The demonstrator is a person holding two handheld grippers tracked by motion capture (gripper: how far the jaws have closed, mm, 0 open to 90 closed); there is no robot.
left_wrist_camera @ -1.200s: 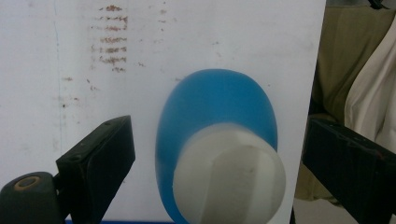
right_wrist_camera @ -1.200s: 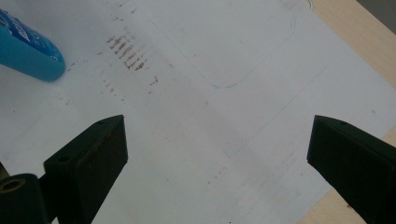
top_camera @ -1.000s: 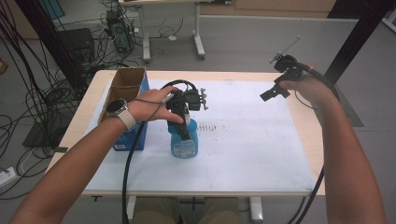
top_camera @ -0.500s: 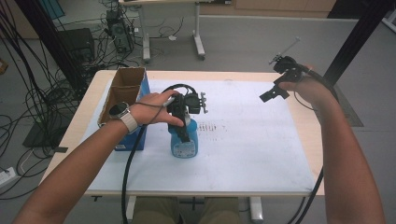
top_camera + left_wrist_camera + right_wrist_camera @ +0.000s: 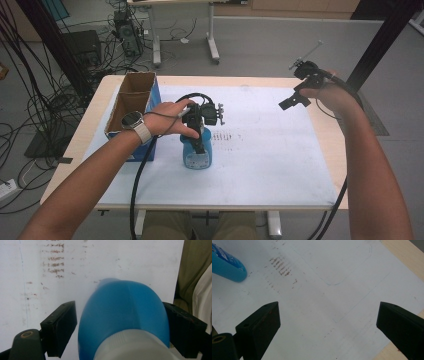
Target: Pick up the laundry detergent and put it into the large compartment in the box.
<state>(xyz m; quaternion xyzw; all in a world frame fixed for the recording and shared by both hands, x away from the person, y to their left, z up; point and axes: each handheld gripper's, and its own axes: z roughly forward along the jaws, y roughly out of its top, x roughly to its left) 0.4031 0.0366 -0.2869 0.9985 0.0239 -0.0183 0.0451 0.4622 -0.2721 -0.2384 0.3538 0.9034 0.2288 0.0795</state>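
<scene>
A: Jaws on my left gripper [image 5: 117, 332] stood wide, either side of the blue bottle [image 5: 125, 310]; a gap showed at one pad, so no grip.
B: Bottle position?
A: Lying on the white sheet [image 5: 270, 165], just beside the cardboard box [image 5: 131, 105].
B: Right gripper [image 5: 328, 322]?
A: Wide apart, holding nothing, raised over the sheet's far right.

Worktop [image 5: 330, 140] under a white sheet [image 5: 270, 165]

I see a light wood worktop with a white sheet over most of it; a blue bottle [image 5: 198, 152] lies on the sheet between my left fingers [image 5: 60, 326], a cardboard box [image 5: 131, 107] beyond them at the edge, brown smudges [image 5: 280, 265] ahead of my right fingers [image 5: 263, 321].
</scene>
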